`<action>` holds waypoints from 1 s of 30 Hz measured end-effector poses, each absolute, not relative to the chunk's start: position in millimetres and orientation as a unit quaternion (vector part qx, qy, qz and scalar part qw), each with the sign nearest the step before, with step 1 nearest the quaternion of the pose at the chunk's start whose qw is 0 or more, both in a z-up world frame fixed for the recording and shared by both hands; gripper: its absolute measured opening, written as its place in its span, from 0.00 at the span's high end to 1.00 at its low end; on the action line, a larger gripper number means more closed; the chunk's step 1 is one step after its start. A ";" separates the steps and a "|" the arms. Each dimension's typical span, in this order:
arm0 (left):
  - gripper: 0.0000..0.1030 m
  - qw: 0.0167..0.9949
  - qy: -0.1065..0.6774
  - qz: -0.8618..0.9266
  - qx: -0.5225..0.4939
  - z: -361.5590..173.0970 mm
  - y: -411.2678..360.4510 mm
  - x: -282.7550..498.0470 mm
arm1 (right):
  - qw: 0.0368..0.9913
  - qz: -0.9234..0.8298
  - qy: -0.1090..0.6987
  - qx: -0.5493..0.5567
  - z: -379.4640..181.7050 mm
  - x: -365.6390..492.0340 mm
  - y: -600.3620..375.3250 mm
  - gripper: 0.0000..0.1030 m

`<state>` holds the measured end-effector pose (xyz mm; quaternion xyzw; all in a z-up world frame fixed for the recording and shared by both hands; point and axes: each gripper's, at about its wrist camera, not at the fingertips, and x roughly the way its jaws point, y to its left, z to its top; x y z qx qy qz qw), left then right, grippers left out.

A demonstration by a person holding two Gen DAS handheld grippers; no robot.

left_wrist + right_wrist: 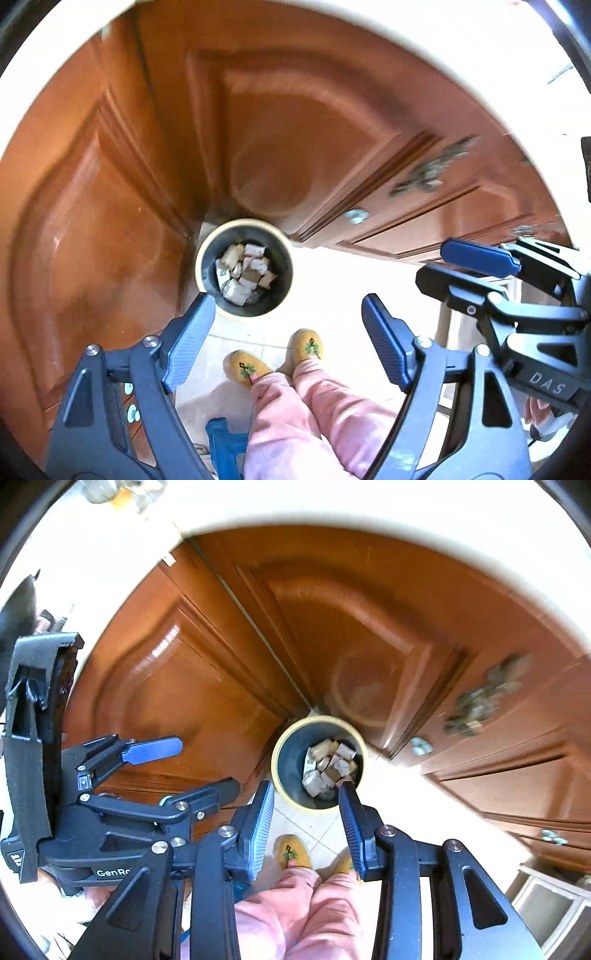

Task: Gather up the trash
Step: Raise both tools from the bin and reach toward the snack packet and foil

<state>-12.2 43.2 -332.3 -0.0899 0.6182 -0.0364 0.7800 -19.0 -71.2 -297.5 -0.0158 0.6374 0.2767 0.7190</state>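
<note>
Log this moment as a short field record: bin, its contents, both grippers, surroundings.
bin: round dark bin with a pale rim, standing on the tiled floor in the corner of the wooden cabinets
contents: crumpled paper trash, covering the bottom
left gripper: open, nothing between the fingers
right gripper: open, nothing between the fingers
position: both grippers above the bin, pointing steeply down
person: yellow slippers and pink trousers, near the bin
</note>
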 end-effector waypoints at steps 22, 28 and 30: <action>0.23 0.912 0.397 -0.092 0.048 -7.3 -20.1 23.3 | 0.870 0.195 0.450 0.047 6.2 13.7 -163.4 0.63; 0.23 0.925 0.368 -0.070 0.063 37.9 -20.8 82.8 | 0.871 0.193 0.448 0.065 38.0 78.1 -178.8 0.56; 0.23 0.929 0.360 -0.057 0.067 44.9 -23.5 109.6 | 0.868 0.197 0.450 0.068 42.5 115.1 -186.7 0.56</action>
